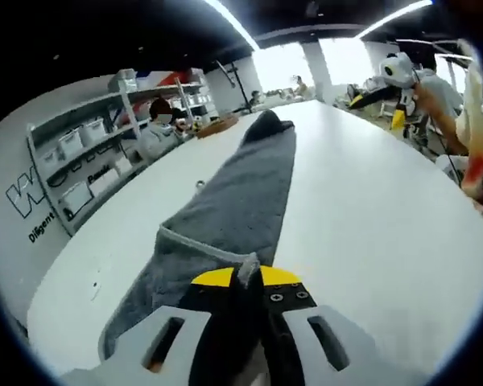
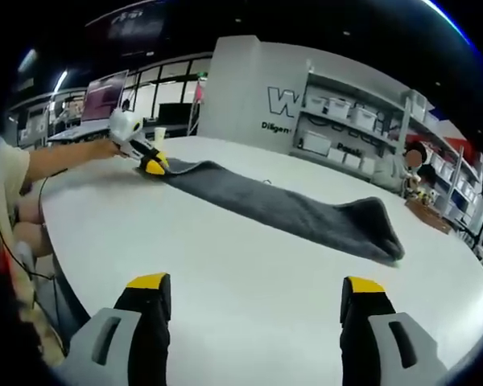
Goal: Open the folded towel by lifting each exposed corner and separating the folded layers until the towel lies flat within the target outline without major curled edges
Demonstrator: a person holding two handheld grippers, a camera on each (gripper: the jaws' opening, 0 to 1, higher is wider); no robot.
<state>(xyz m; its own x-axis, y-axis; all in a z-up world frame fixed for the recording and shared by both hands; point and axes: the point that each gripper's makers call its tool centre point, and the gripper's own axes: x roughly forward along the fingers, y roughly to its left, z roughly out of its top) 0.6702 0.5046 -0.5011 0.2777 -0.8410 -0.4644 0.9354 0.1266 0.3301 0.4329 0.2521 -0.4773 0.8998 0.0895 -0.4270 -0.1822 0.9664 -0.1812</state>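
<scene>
A long dark grey towel (image 1: 245, 189) lies folded into a narrow strip on the white table (image 1: 370, 233), running away from me. My left gripper (image 1: 246, 277) is shut on the towel's near corner, which stands up a little between the yellow tips. In the right gripper view the same towel (image 2: 290, 211) stretches across the table, with the left gripper (image 2: 151, 165) pinching its left end. My right gripper (image 2: 256, 291) hangs open over bare table, well short of the towel, with nothing between its jaws. It also appears far right in the left gripper view, as the right gripper (image 1: 380, 106).
Grey shelves with white bins (image 2: 338, 145) line the wall behind the table. A person (image 1: 157, 129) sits at the far end beside a brown object (image 2: 427, 213) on the table. A person's arm (image 2: 60, 157) reaches in from the left. The table's rounded edge (image 2: 64, 265) runs close by.
</scene>
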